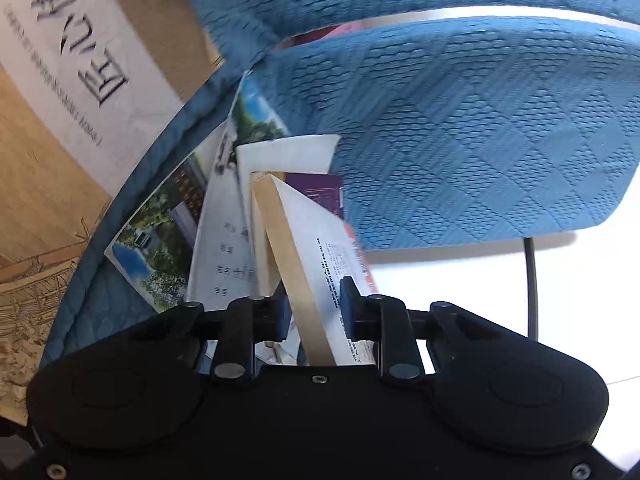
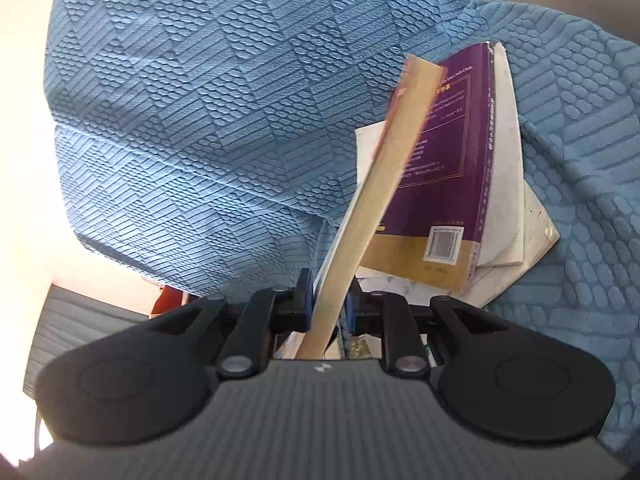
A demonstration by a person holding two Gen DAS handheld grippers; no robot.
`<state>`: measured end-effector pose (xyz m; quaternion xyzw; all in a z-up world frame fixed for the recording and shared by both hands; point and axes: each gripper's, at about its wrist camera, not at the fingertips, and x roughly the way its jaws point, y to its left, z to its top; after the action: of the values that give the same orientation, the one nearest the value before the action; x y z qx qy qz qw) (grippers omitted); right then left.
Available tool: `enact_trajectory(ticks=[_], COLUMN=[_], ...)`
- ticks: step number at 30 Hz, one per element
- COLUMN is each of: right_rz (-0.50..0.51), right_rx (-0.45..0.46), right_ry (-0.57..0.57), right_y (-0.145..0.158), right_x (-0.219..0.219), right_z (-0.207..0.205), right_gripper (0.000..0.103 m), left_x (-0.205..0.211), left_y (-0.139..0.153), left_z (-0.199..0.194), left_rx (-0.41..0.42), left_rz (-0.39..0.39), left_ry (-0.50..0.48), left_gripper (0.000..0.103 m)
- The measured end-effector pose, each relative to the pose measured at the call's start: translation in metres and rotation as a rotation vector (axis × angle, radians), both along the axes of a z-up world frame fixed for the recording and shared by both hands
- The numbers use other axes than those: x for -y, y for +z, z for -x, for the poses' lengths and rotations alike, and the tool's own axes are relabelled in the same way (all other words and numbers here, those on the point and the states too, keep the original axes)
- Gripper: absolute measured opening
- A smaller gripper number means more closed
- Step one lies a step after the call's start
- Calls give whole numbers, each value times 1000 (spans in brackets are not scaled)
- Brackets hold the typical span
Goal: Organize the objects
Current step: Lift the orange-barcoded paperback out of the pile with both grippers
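Clearly, both our grippers were on books, edge up, above the blue quilted cover (image 2: 192,120). Our right gripper (image 2: 329,300) was clenched on a thin book (image 2: 384,184) held by its tan page edge, its long axis running up and away from the jaws, tilted toward the purple book (image 2: 448,152) lying flat on loose white papers just beyond. Our left gripper (image 1: 316,304) had a white-covered book (image 1: 308,248) between its pads, seemingly gripped, pointing toward that same purple book (image 1: 320,196). We judged the right nearer for stacking.
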<state>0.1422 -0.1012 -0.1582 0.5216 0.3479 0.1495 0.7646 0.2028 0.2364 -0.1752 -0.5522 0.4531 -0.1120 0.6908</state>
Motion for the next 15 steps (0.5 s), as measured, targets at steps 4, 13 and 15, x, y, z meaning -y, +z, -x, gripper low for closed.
enact_trajectory(ticks=[4,13,15], right_rz=[-7,-52,-48], right_rx=[9,14,22], right_ry=[3,7,9], right_y=[10,44,54], right_x=[-6,-18,-22], right_z=[6,19,21], right_gripper=[19,20,20], left_x=[-6,-25,-32], left_y=[16,61,73], left_z=[7,27,31], left_rx=[9,67,80], left_rz=[-14,-13,-9], left_ry=[-17,-46,-47], left_gripper=[21,19,18])
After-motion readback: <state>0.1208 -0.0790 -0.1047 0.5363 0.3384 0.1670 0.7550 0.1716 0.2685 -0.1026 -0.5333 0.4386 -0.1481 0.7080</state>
